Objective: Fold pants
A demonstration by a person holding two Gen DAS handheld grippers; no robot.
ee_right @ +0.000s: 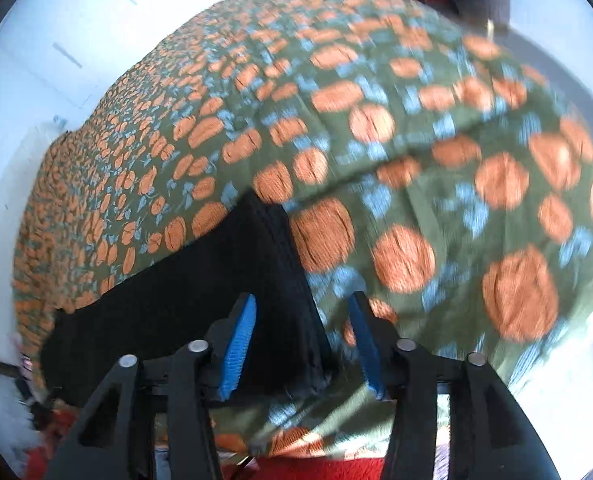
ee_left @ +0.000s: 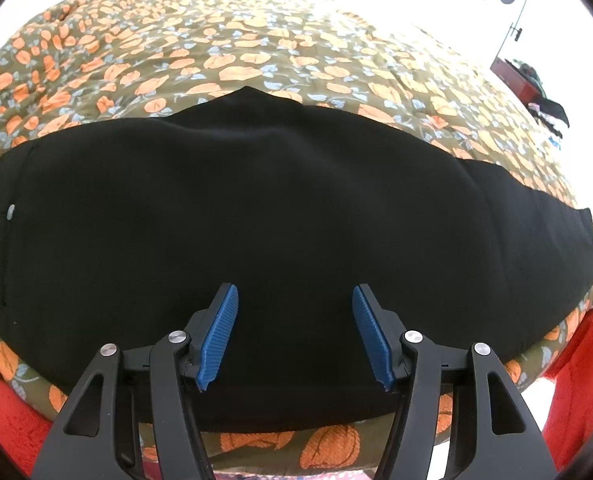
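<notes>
Left wrist view first: left gripper (ee_left: 295, 296) right up front, blue pads spread wide, nothing pinched, hanging over the near middle of the black pants (ee_left: 256, 208). Pants lying flat on the pumpkin-print bedspread (ee_left: 256, 52), long axis running side to side across the view, a small pale button (ee_left: 11, 211) out at the far-left end and the other end tapering off to the right. So basically parked mid-length, near edge tucked just under the fingers. Right wrist view, pretty blurry: right gripper (ee_right: 302, 304) also spread apart and holding nothing, straddling a ribbed end edge of the pants (ee_right: 200, 300), dark cloth under the left pad, bedspread (ee_right: 436, 200) under the right one, rest of the garment stretching away to the left. Guessing right claw is the better placed one to grab that end and carry it along the length, left one pinning the middle.
</notes>
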